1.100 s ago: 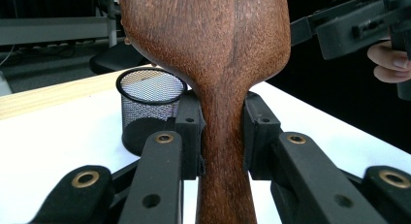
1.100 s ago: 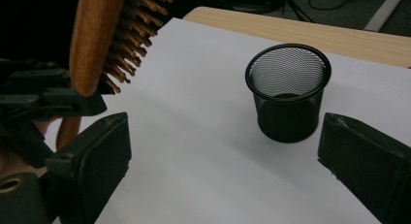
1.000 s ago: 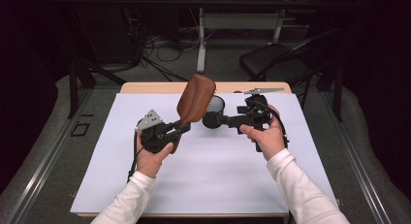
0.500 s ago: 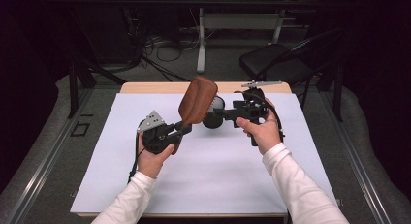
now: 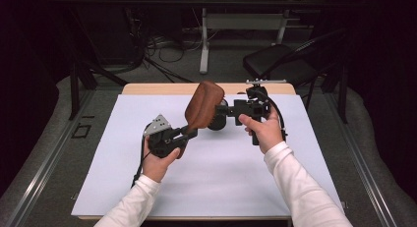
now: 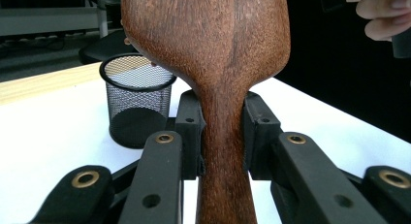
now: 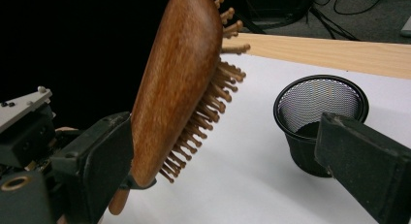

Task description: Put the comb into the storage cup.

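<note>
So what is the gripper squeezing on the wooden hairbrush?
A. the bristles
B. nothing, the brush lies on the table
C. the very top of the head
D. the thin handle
D: in the left gripper view the left gripper has its jaws pressed on both sides of the narrow handle of the hairbrush, which is held up off the table.
</note>
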A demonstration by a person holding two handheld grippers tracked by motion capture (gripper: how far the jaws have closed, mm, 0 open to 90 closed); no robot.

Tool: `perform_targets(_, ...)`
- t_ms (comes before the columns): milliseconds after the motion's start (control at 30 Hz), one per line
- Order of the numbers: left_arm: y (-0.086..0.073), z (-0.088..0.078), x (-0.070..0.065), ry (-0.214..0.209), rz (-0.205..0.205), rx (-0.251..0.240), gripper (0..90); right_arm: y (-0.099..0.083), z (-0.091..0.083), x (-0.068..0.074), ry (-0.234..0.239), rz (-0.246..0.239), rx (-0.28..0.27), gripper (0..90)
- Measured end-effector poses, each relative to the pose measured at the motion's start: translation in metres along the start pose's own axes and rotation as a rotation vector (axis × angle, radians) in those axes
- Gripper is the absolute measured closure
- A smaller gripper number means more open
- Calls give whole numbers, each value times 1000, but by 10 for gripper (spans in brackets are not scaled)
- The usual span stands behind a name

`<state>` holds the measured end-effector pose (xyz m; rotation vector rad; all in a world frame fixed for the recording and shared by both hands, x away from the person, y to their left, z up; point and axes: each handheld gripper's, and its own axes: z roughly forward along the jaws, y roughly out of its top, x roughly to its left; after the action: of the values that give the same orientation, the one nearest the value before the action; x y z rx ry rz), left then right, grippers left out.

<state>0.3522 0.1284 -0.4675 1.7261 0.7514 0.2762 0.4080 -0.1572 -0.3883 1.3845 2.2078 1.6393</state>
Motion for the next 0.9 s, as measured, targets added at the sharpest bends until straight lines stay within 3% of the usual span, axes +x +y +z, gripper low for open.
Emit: perform_targets(900, -5, 10, -16, -61, 34, 26, 726, 0, 10, -1, 57, 51, 2, 146)
